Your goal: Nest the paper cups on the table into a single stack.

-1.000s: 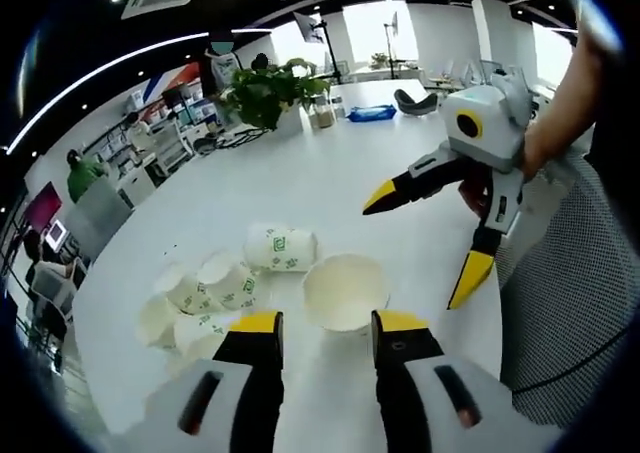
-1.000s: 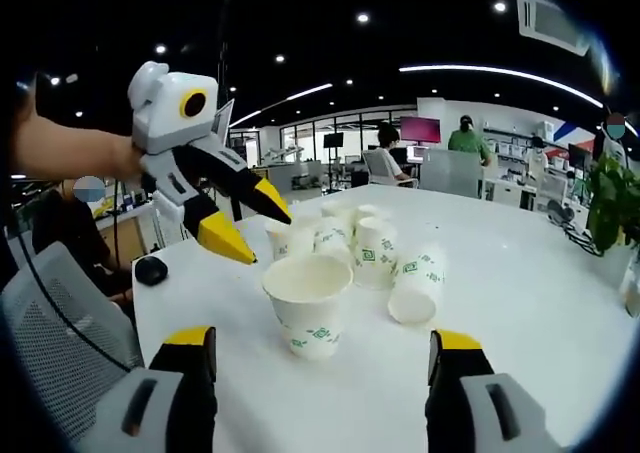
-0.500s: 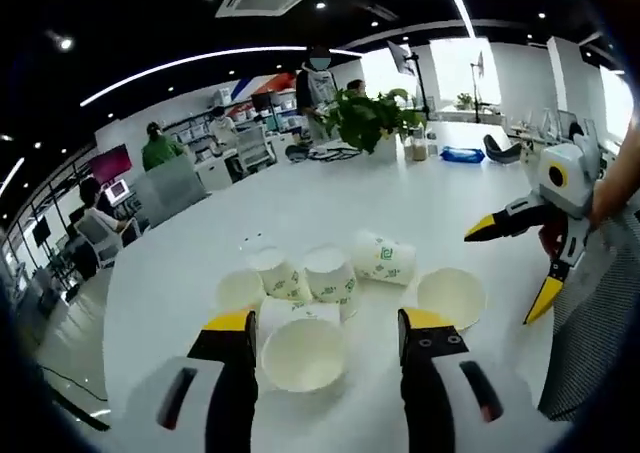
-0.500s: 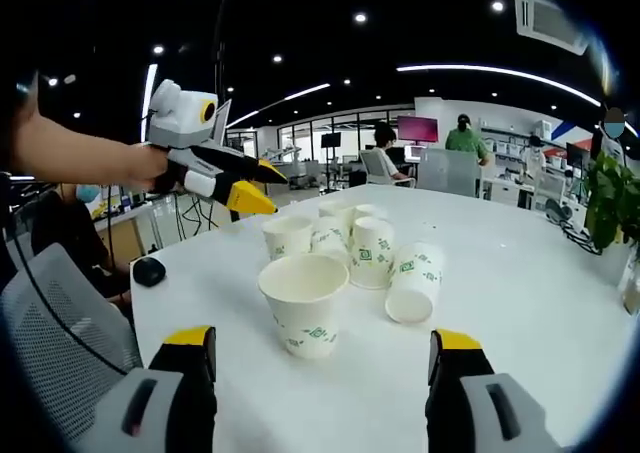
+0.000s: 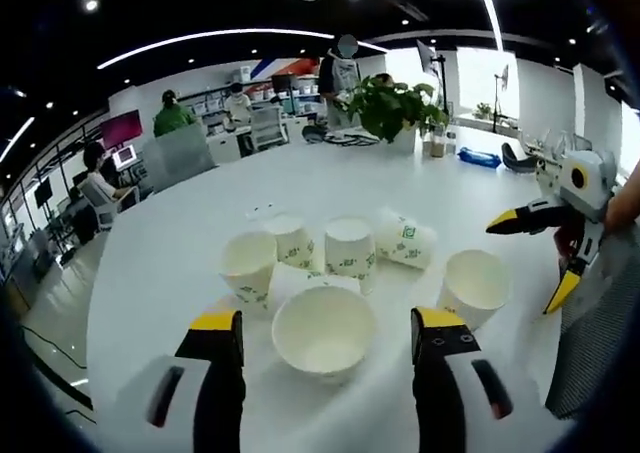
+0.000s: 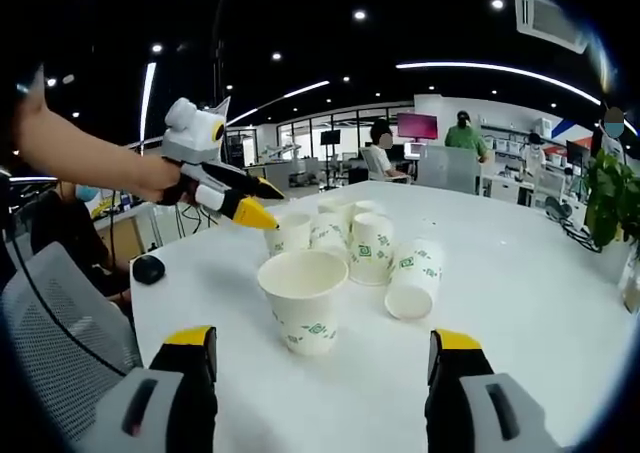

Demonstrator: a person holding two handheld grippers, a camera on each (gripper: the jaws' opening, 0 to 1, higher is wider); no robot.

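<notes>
No stacking appears done; the paper cups sit loose near the middle of the white desk, most upright, one tipped on its side; the left hand-held gripper hangs open and empty around the nearest cup; the right hand-held gripper is open before another cup, holding nothing.

Left white-and-black gripper with yellow-tipped jaws held forward, jaws spread wide apart, nothing between them; in the right gripper view it hangs at upper left, gripped by a bare hand. Right gripper of the same make likewise parted and unloaded, seen at far right in the left gripper view.
</notes>
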